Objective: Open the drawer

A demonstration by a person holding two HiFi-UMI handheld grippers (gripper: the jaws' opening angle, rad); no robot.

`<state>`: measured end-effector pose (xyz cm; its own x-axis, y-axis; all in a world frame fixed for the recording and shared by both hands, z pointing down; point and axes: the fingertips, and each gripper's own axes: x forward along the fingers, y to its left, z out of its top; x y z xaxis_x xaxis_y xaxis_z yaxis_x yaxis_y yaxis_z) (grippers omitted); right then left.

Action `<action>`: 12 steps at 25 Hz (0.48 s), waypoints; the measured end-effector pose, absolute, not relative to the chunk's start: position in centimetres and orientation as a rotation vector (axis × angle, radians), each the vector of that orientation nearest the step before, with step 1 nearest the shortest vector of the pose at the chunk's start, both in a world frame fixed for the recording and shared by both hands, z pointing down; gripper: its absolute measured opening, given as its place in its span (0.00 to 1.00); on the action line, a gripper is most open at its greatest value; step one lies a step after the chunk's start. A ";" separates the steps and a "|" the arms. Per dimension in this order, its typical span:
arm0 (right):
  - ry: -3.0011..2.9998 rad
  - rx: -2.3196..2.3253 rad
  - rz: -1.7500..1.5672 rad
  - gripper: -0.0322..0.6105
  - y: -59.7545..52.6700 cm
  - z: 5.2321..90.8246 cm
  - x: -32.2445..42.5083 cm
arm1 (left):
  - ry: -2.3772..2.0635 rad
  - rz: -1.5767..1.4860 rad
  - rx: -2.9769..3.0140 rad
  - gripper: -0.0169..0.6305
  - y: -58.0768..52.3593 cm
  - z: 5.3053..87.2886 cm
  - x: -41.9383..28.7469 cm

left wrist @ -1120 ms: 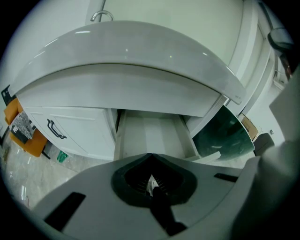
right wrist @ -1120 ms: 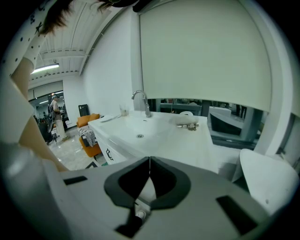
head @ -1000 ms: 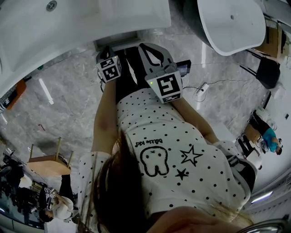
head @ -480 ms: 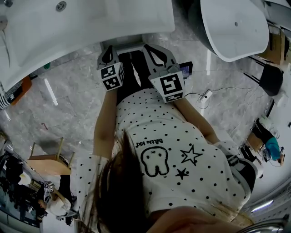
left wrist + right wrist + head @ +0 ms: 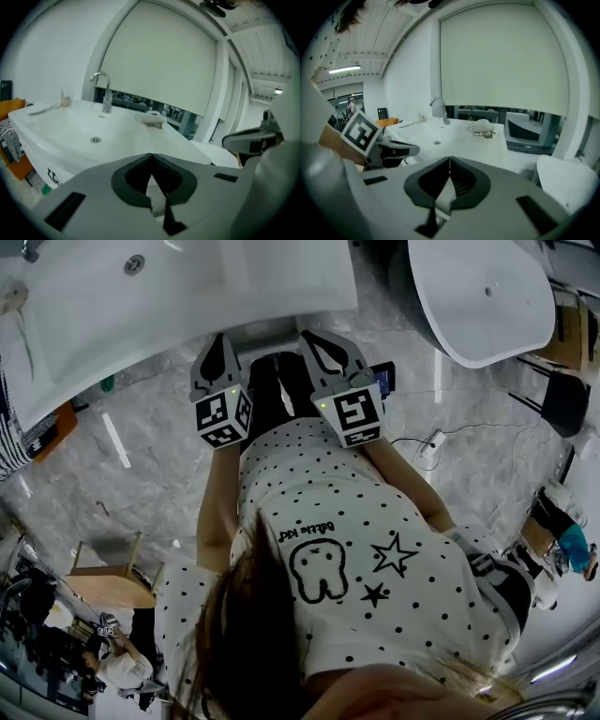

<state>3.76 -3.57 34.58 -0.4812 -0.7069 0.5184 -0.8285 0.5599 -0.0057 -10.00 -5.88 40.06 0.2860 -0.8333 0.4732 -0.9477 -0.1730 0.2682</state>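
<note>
Left gripper [image 5: 151, 154] and right gripper [image 5: 449, 158] both pinched together on nothing. Dotted shirt [image 5: 356, 549] behind them, head view only. Sink basin [image 5: 70, 133] ahead of jaws, drain [image 5: 95, 139] at bottom.

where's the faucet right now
In the left gripper view the chrome faucet stands at the back rim of the white sink, left of centre, behind the drain, a glass to its left.
</note>
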 end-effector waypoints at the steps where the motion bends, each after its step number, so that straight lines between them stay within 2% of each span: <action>1: -2.335 1.246 0.349 0.07 -3.6 34.4 4.0 | -1.602 0.271 2.076 0.03 -6.2 38.6 -10.1; 12: -2.416 1.287 0.243 0.07 -4.6 30.7 3.5 | -1.683 0.191 2.320 0.03 -6.7 28.7 -10.7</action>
<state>3.51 -4.59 30.71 -0.5014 -0.7582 0.4169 -0.8261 0.5628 0.0300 -10.71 -6.67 28.66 0.3170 -0.9117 0.2614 -0.9471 -0.2897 0.1382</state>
